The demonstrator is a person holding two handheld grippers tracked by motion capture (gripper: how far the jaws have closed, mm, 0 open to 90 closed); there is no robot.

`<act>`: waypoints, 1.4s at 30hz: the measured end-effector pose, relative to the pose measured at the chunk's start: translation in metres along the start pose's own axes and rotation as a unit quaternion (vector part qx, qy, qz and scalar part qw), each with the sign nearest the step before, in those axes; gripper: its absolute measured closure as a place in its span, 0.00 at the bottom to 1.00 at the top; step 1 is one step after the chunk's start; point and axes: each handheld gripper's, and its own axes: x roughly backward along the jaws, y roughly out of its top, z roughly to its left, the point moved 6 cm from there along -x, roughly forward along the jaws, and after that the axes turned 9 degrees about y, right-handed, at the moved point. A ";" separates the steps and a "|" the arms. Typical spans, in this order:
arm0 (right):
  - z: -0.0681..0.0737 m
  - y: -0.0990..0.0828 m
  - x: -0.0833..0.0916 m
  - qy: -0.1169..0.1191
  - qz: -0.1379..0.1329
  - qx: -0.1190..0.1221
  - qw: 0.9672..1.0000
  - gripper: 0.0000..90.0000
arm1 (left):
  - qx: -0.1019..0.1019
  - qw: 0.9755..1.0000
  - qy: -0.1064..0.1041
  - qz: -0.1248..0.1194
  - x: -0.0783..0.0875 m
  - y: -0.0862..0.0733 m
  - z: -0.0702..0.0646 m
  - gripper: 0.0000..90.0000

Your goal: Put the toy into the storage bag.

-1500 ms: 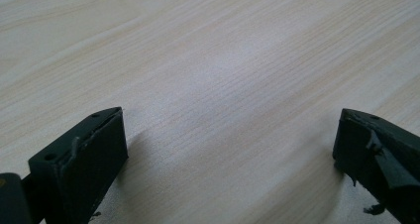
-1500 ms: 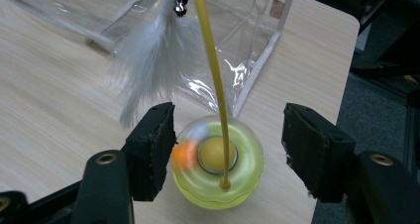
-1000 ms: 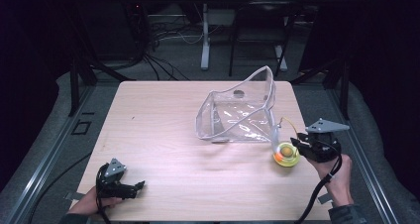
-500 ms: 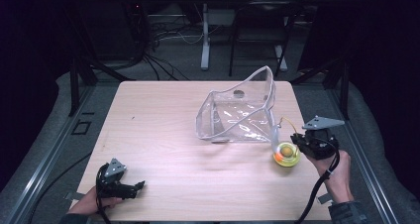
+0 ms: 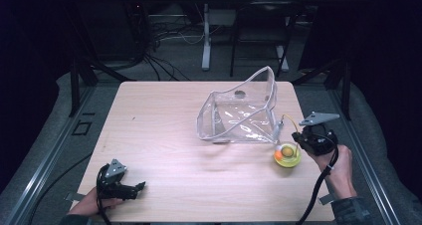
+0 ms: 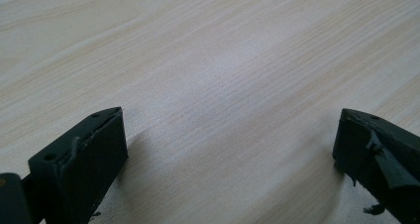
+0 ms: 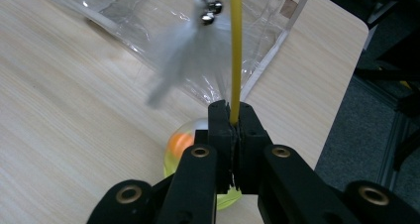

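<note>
A toy stands near the table's right edge: a yellow-green round base (image 5: 287,155) with an orange ball inside, and a thin yellow wand (image 7: 236,45) rising from it. A blurred white feather (image 7: 178,60) with small bells (image 7: 210,8) hangs off the wand's top. My right gripper (image 5: 298,143) is shut on the wand just above the base (image 7: 181,144), jaws pressed together (image 7: 231,117). A clear plastic bag (image 5: 239,113) stands open just left of the toy. My left gripper (image 5: 139,186) rests at the front left corner, open, with bare wood between its jaws (image 6: 230,130).
The light wooden table (image 5: 164,120) has its right edge close beside my right hand. Black cables trail from both grippers. Beyond the far edge are dark floor, cables and a white stand leg (image 5: 205,36).
My right gripper has risen slightly with the wand in it, and the feather is swinging. The left gripper has not moved.
</note>
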 end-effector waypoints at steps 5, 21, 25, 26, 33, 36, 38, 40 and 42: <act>0.000 0.004 0.002 0.005 0.005 0.001 1.000 0.98 | 0.000 1.000 0.000 0.000 0.000 0.000 0.000 0.00; 0.000 0.018 0.014 0.031 0.068 0.017 0.997 0.98 | 0.000 1.000 0.000 0.000 0.000 0.000 0.000 0.00; -0.001 0.020 0.014 0.036 0.074 0.018 0.996 0.98 | 0.000 1.000 0.000 0.000 0.000 0.000 0.000 0.00; -0.002 0.020 0.014 0.036 0.079 0.022 0.996 0.98 | 0.000 1.000 0.000 0.000 0.000 0.000 0.000 0.00; -0.005 0.029 0.018 0.041 0.097 0.023 0.994 0.98 | 0.000 1.000 0.000 0.000 0.000 0.000 0.000 0.00; -0.006 0.032 0.019 0.043 0.099 0.020 0.994 0.98 | 0.000 1.000 0.000 0.000 0.000 0.000 0.000 0.00; -0.009 0.037 0.021 0.040 0.108 0.022 0.993 0.98 | 0.000 1.000 0.000 0.000 0.000 0.000 0.000 0.00; -0.011 0.040 0.022 0.042 0.111 0.022 0.993 0.98 | 0.000 1.000 0.000 0.000 0.000 0.000 0.000 0.00; -0.013 0.042 0.023 0.042 0.113 0.019 0.993 0.98 | 0.000 1.000 0.000 0.000 0.000 0.000 0.000 0.00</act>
